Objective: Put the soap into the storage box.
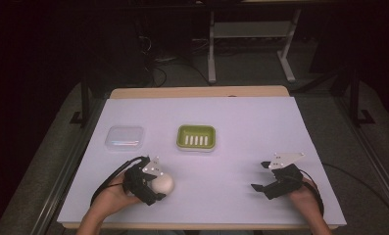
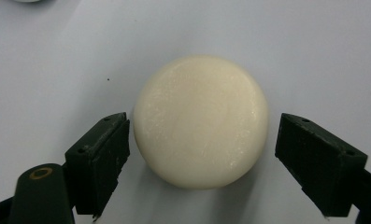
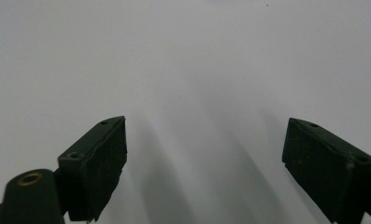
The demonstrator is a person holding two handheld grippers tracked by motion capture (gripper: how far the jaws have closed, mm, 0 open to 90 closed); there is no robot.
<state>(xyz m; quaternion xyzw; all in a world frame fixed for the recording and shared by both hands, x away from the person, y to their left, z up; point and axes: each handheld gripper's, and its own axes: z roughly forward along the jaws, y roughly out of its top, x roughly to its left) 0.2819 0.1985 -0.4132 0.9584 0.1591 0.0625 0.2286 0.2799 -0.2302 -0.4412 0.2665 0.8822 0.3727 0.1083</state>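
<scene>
Left claw (image 2: 202, 140) straddles the round soap (image 2: 201, 121), jaws wide, not gripping; squeeze evenly at its widest. Right claw (image 1: 266, 176) gapes empty.

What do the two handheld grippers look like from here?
Both, the left gripper and the right gripper, are black with blocky black jaws. Each carries a grey three-cornered plate with dark dots on top and trails a black cable. The forearms show no sleeves.

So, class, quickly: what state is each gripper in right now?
Left gripper: open, jaws either side of the round cream soap bar, not yet clamped on it.
Right gripper: open, holding nothing, over the white table cover.
</scene>
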